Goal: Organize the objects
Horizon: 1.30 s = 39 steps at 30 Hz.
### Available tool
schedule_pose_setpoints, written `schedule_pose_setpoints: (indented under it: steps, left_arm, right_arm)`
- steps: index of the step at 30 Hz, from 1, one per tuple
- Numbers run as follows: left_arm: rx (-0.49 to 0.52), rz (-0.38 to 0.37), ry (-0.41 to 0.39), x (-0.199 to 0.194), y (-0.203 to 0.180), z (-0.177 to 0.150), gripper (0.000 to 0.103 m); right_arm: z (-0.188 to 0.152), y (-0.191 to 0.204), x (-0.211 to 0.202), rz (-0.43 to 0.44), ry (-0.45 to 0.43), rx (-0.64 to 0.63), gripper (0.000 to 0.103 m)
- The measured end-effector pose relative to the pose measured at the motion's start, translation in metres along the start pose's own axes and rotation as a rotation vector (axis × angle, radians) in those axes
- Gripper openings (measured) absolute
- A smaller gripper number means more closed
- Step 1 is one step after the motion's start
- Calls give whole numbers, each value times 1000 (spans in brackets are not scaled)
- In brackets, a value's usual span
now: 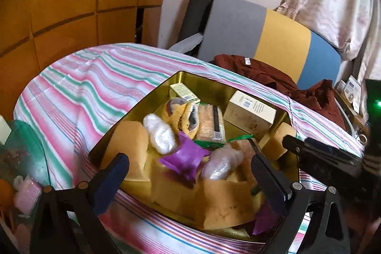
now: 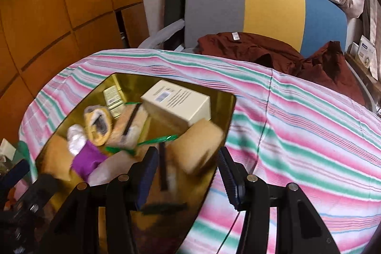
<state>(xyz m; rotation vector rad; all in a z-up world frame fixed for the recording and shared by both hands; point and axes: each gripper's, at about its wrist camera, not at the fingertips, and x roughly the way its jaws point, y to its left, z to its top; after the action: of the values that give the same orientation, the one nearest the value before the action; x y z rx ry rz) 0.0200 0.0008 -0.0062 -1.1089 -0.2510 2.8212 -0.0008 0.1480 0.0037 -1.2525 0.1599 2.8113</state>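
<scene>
Left gripper (image 1: 190, 173) fingers apart over gold tray (image 1: 209, 81), nothing held; right gripper (image 2: 188, 168) fingers apart, tan sponge (image 2: 197, 142) between them, contact unclear

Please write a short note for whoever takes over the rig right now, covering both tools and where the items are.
Left tool: open, empty, above the near end of the gold tin.
Right tool: open, nothing gripped, over the tin's right edge near a tan sponge.
In the tin, on the striped cloth: cream box, small green-and-white box, yellow slipper, purple piece, two clear wrapped bundles, green sticks, more sponges.
Done: most items are in the tin, loosely heaped.
Left: whether more must go in is unclear; a few things show at the left edge.
</scene>
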Motion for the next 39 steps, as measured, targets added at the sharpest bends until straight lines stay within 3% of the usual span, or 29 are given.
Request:
schedule_pose_setpoints:
  steps: [7, 13, 20, 31, 39]
  left_arm:
    - [5, 105, 10, -7, 7, -1, 103]
    - [23, 129, -13, -18, 8, 1, 103]
    - [60, 190, -27, -27, 5, 2, 103]
    - [8, 254, -28, -34, 17, 6, 103]
    - [31, 259, 15, -29, 14, 5, 103]
  right_arm:
    - [-4, 21, -27, -35, -3, -35, 64]
    - [-5, 24, -41, -93, -18, -16, 68]
    - [-8, 24, -46, -123, -14, 40, 69]
    - [-13, 25, -50, -152, -11, 78, 70]
    - [-19, 30, -48, -183, 9, 76, 70]
